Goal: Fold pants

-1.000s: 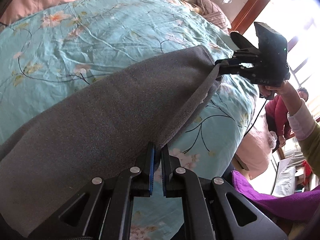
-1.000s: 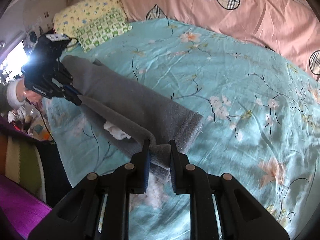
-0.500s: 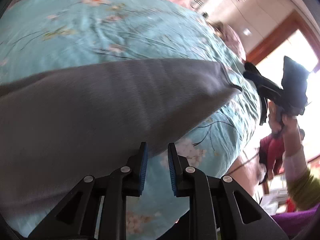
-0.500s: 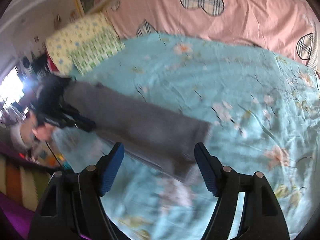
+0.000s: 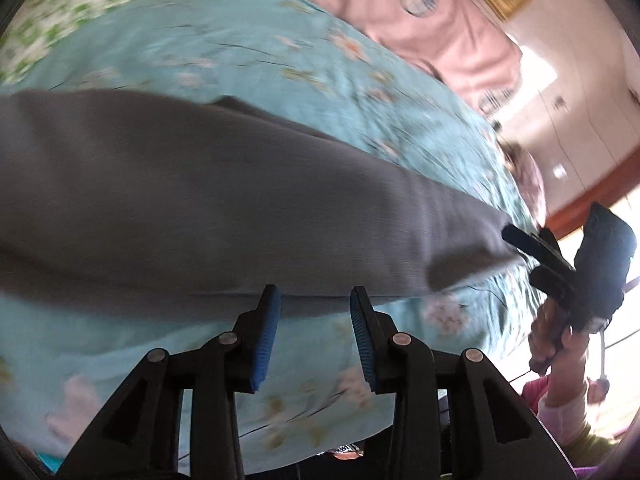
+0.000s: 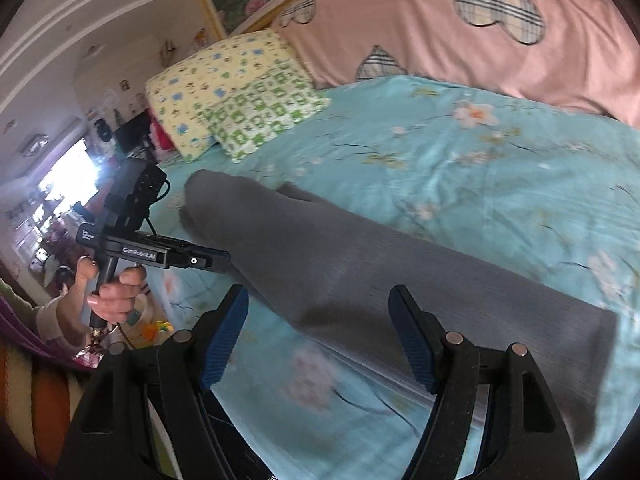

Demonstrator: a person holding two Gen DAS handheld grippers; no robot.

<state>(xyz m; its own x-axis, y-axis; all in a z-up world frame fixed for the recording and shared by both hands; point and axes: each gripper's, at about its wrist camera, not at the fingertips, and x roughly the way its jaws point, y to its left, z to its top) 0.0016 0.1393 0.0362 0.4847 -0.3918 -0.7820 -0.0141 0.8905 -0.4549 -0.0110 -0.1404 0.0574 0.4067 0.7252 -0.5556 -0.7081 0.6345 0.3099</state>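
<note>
Grey pants lie folded lengthwise in a long strip on the floral turquoise bedsheet. My left gripper is open and empty, just off the strip's near edge. My right gripper is wide open and empty, above the strip near one end. In the left wrist view the right gripper shows at the strip's far end. In the right wrist view the left gripper sits beside the other end.
A pink quilt with plaid hearts lies along the back of the bed. Two patterned pillows lie at the head. The bed's edge runs close to both grippers. A striped cloth is at lower left.
Both grippers have let go of the pants and opened. The pants dropped flat onto the sheet, and both grippers have drawn back a little.
</note>
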